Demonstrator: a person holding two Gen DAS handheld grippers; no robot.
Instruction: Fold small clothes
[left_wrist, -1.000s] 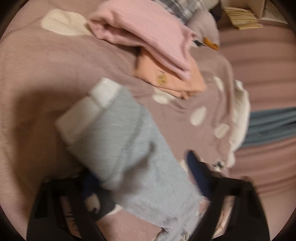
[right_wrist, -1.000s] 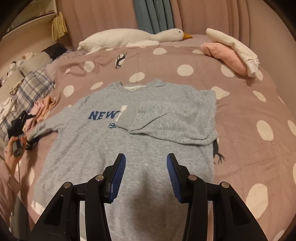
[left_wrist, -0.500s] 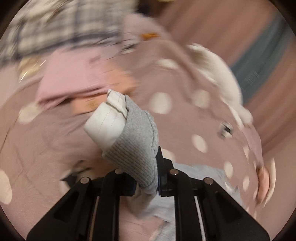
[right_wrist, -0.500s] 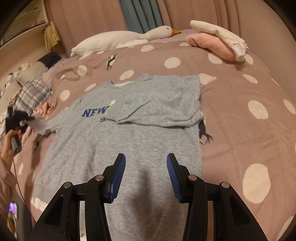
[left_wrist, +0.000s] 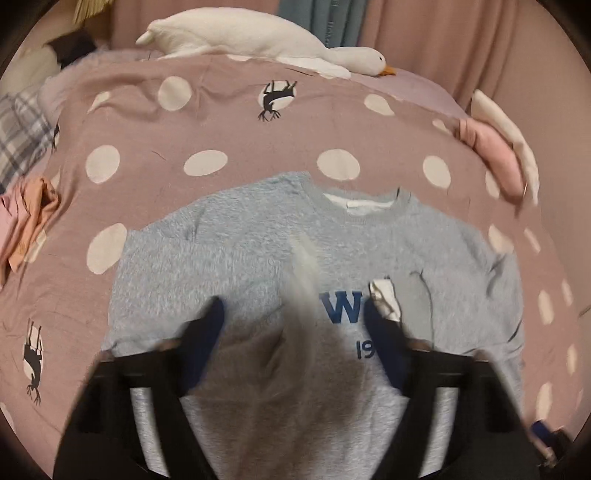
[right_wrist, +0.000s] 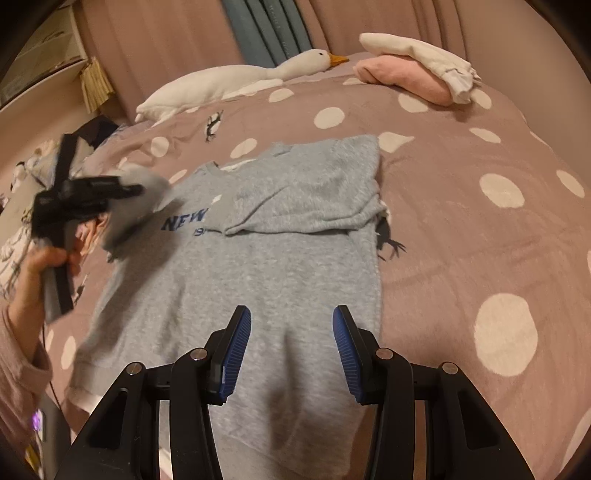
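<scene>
A grey sweatshirt (right_wrist: 280, 266) with blue lettering lies flat on the dotted bedspread (right_wrist: 461, 229); its right sleeve (right_wrist: 306, 195) is folded across the chest. My left gripper (left_wrist: 293, 314) hovers over the chest with its fingers wide apart, and the blurred left sleeve (left_wrist: 303, 291) with its white cuff hangs between them, apparently loose. In the right wrist view the left gripper (right_wrist: 88, 192) is at the left with that sleeve (right_wrist: 136, 206) under it. My right gripper (right_wrist: 291, 347) is open and empty above the sweatshirt's lower part.
A white goose plush (right_wrist: 236, 81) lies at the back. Folded pink and white clothes (right_wrist: 413, 77) sit at the back right. Pink and orange clothes (left_wrist: 26, 218) and a plaid cloth (left_wrist: 18, 133) lie at the left.
My left gripper swung from the left side over the sweatshirt's chest carrying the left sleeve, and its fingers opened. The right gripper stayed open and moved a little closer.
</scene>
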